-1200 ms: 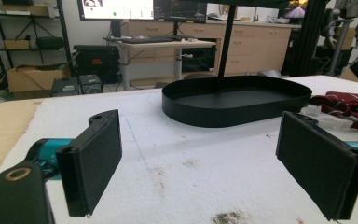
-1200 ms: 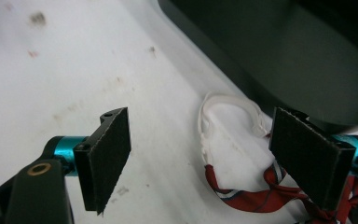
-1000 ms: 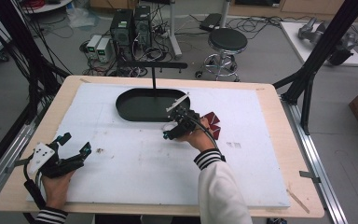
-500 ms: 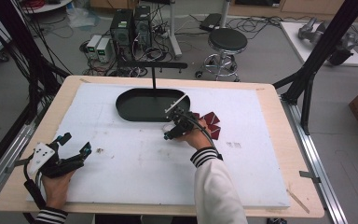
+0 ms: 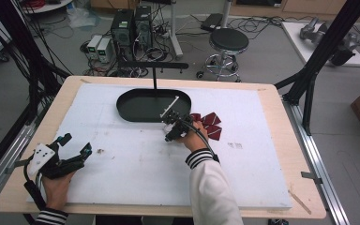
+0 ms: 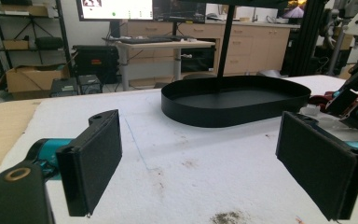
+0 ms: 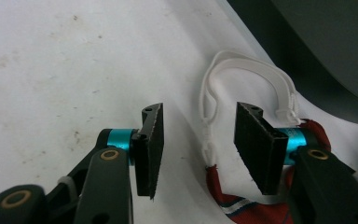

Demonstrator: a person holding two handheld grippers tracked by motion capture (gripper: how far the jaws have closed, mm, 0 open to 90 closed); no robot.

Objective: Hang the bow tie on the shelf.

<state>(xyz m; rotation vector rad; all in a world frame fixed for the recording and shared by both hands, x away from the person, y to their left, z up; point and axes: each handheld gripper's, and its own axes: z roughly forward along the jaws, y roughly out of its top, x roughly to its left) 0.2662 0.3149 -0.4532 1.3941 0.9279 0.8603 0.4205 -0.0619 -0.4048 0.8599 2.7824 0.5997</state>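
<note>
Held right hand-held gripper point(image 7: 198, 147) half open, jaws straddling white elastic loop point(image 7: 242, 74) of red fabric piece point(image 5: 208, 125) lying on bench beside black tray point(image 5: 152, 104); nothing gripped. Left hand-held gripper point(image 6: 214, 172) wide open, empty. Probably tray-bound; unmoved yet.

Matt, rough surfaces
White foam-like mat point(image 5: 136, 173) stained on wooden desk point(image 5: 281, 154); matt black tray point(image 6: 235, 100); red cloth point(image 7: 256, 205), white elastic strap point(image 7: 247, 70).

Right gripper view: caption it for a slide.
Open right gripper poised over a white elastic loop attached to red fabric, beside the black tray.
</note>
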